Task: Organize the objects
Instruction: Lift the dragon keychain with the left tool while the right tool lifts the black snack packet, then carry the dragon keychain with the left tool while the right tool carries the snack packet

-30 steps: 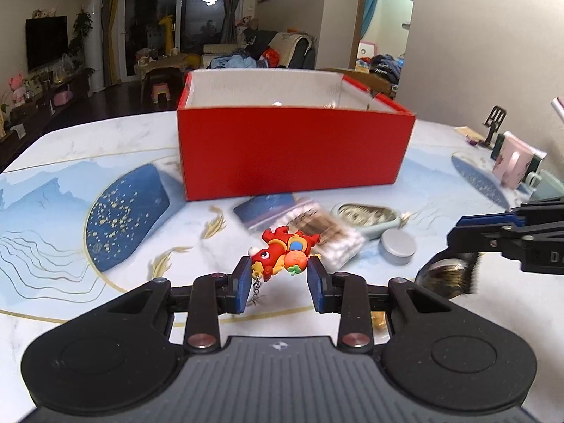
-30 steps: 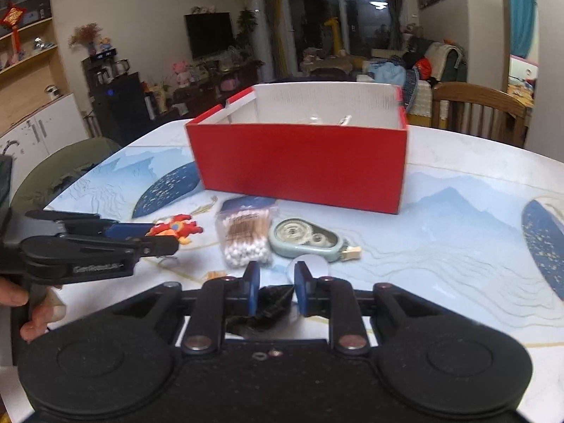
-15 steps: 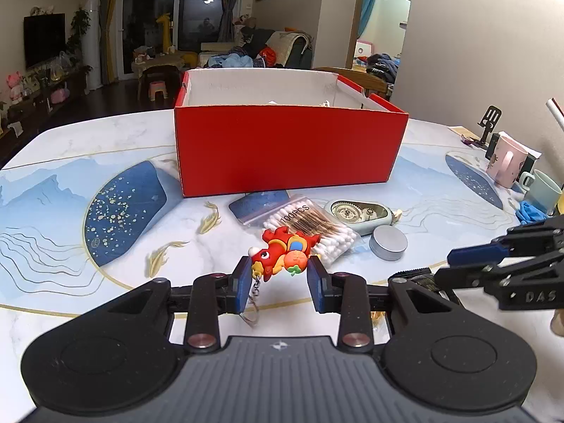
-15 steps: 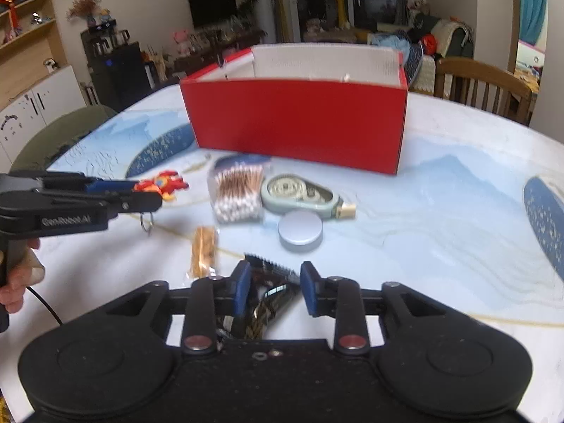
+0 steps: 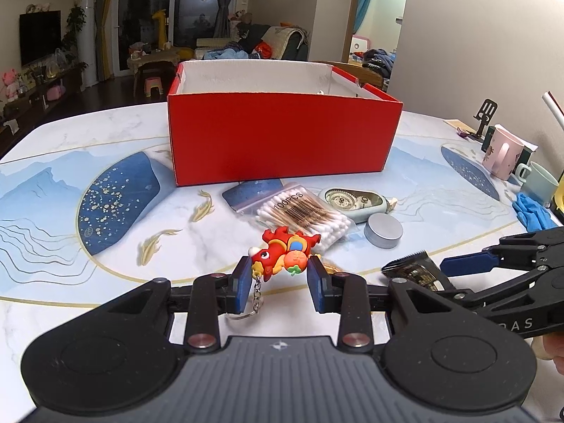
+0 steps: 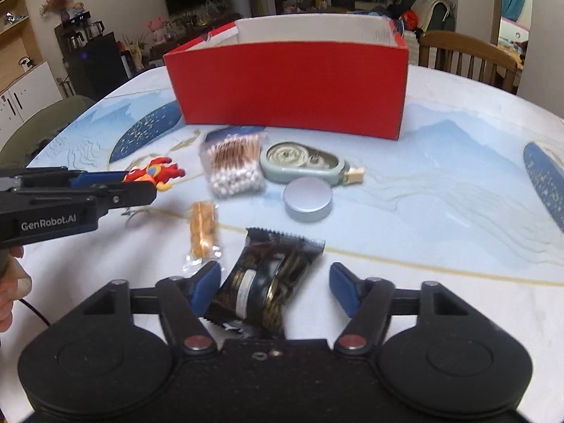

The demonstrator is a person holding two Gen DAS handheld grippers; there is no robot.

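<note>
Keychain [image 5: 283,252]: a red dragon figure with orange and blue patches, clamped between the 2 blue pads of the left gripper [image 5: 278,280], its chain and ring dangling below the pads. It is held above the table [image 5: 70,299], in front of the red box [image 5: 282,137]. In the right wrist view the same figure [image 6: 155,172] sticks out past the left gripper's tip [image 6: 141,185] at the left edge.

Dark foil snack packet [image 6: 268,282] lies on the table between the spread fingers of the right gripper [image 6: 275,289]. The left pad [image 6: 206,285] looks to be touching or just beside the packet's edge, the right pad stands apart from it, so the gripper is released and grips nothing. In the left wrist view the packet's serrated end [image 5: 412,268] shows just beside the right gripper's blue finger [image 5: 465,264].

Ahead of the packet sit a small clear bag of orange snacks [image 6: 202,229], a round grey tin [image 6: 308,199], a bag of cotton swabs [image 6: 234,165] marked 100PCS, and a green correction tape dispenser [image 6: 303,164]. All rest on the table in front of the box, which stands open-topped with white inner walls. The swab bag and tape dispenser lie side by side; the tin sits just in front of the dispenser.

At the far right of the left wrist view stand a pink mug [image 5: 500,157] and a pale green mug [image 5: 539,181], with a blue cloth [image 5: 532,211] near them.
</note>
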